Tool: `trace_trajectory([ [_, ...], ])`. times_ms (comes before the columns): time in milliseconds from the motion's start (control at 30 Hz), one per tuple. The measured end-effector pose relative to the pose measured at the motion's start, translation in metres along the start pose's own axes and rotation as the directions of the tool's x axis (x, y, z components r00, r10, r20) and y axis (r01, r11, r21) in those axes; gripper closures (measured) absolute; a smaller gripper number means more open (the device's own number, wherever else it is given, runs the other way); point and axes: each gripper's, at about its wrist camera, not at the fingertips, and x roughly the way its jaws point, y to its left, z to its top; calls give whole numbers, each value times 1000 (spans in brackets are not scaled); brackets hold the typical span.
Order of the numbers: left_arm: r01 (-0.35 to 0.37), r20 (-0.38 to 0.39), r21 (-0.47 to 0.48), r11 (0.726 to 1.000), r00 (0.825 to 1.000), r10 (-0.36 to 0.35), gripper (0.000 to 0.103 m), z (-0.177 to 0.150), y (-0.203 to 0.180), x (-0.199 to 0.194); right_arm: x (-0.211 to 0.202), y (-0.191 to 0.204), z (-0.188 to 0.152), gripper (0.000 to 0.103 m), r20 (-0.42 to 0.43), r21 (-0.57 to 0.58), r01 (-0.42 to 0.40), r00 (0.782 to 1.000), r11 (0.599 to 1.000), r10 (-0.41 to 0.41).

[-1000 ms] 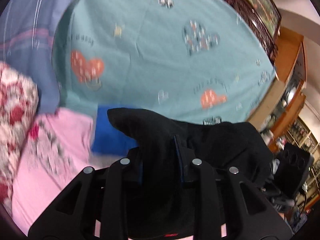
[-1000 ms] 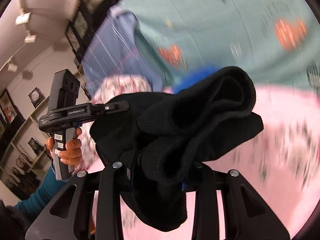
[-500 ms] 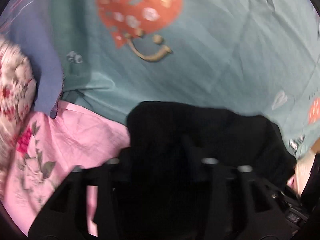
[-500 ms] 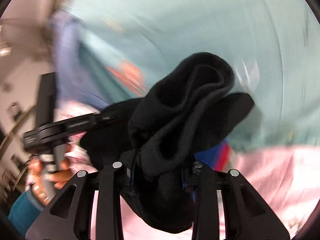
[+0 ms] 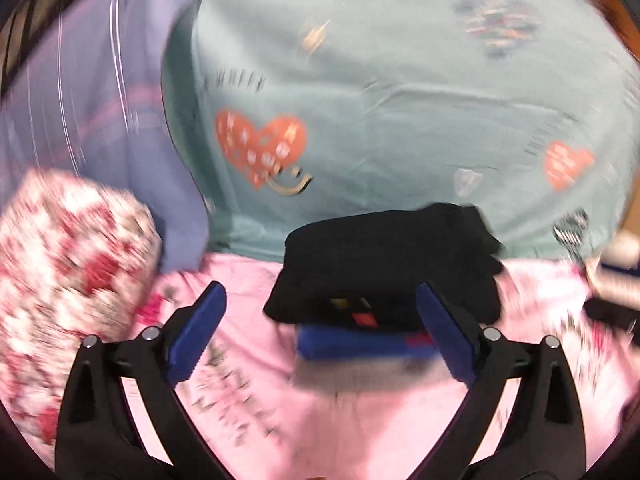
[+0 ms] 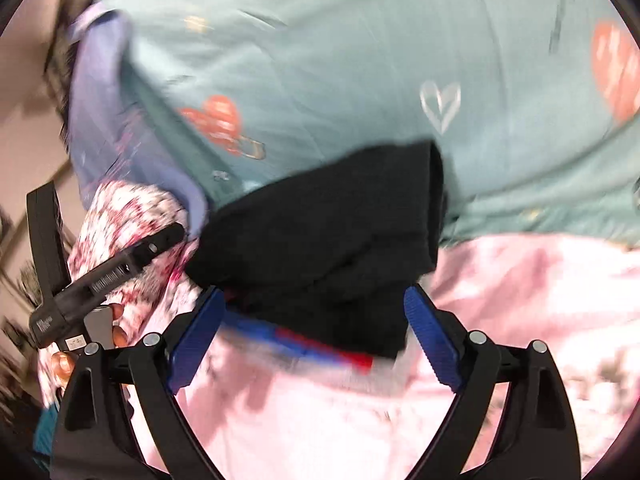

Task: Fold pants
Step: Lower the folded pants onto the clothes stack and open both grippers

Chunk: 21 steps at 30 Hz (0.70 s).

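Left gripper (image 5: 320,332) wide, folded black pants (image 5: 384,268) just ahead.

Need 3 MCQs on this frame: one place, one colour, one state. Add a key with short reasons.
1. Where do the black pants lie?
A. on a blue folded item
B. on the flowered pillow
C. hanging from a claw

2. What colour is the sheet beyond the pants?
A. yellow
B. teal with hearts
C. plain white

3. How do the two claws stand?
A. both shut on the pants
B. only the left open
C. both open, holding nothing

Key: 1 A, a blue edge shows right under the pants. 2 B, red hearts on teal. 3 C, the left claw and the right claw have their blue pads spread wide with the pants lying free between them.
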Motion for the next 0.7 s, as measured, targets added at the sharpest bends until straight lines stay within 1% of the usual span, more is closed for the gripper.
trace_trajectory([
  [33, -22, 37, 36, 999, 999, 21, 2, -12, -8, -26, -22, 10, -8, 2, 30, -39, 64, 998, 997, -63],
  [67, -37, 62, 55, 998, 998, 33, 2, -20, -14, -43, -51, 23, -22, 1, 81, -89, 119, 990, 989, -112],
  [100, -45, 97, 79, 996, 995, 37, 2, -38, -22, -68, -71, 34, -32, 1, 129, -129, 150, 983, 980, -134],
  [133, -44, 118, 90, 995, 992, 33, 2, -55, -27, -88, -106, 46, -57, 1, 223, -177, 183, 965, 967, -142],
  [167, -43, 125, 89, 995, 992, 32, 2, -72, -31, -105, -124, 53, -73, 1, 282, -207, 197, 950, 958, -135],
  [200, -46, 127, 80, 996, 991, 36, 2, -83, -32, -112, -146, 58, -101, 1, 347, -240, 216, 930, 946, -124],
  [233, -49, 126, 70, 996, 991, 40, 2, -98, -36, -119, -158, 60, -120, 1, 379, -253, 227, 918, 941, -119],
  [267, -47, 120, 66, 997, 992, 39, 2, -107, -39, -123, -167, 62, -148, 1, 414, -256, 244, 902, 935, -121],
  [300, -42, 112, 56, 998, 993, 35, 2, -119, -43, -125, -167, 61, -171, 1, 421, -257, 255, 898, 932, -130],
  [333, -37, 104, 48, 998, 994, 32, 2, -128, -48, -125, -162, 62, -190, 1, 406, -263, 258, 904, 930, -136],
  [367, -36, 95, 43, 998, 995, 32, 2, -133, -50, -120, -155, 62, -209, 1, 377, -268, 255, 915, 929, -142],
  [400, -34, 81, 30, 999, 996, 32, 2, -139, -55, -116, -147, 60, -225, 1, 358, -262, 266, 920, 928, -162],
  [433, -24, 63, 20, 1000, 998, 23, 2, -144, -58, -111, -140, 59, -233, 1, 348, -256, 271, 921, 928, -173],
  [467, -19, 48, 19, 1000, 999, 18, 2, -146, -61, -106, -132, 55, -244, 1, 327, -244, 257, 930, 935, -170],
  [533, -20, 26, 43, 999, 999, 18, 2, -155, -67, -98, -119, 48, -253, 1, 302, -186, 219, 941, 958, -156],
  [567, -21, 24, 53, 998, 999, 20, 2, -158, -69, -96, -112, 41, -256, 1, 282, -136, 187, 949, 973, -143],
  [633, -21, 18, 54, 998, 1000, 20, 2, -164, -69, -91, -107, 28, -260, 1, 223, -73, 137, 968, 988, -118],
  [667, -18, 13, 54, 998, 1000, 17, 2, -165, -68, -88, -102, 23, -262, 1, 210, -36, 130, 970, 991, -119],
  [700, -17, 4, 56, 998, 1000, 17, 2, -168, -67, -84, -99, 18, -264, 1, 208, -6, 142, 968, 990, -138],
])
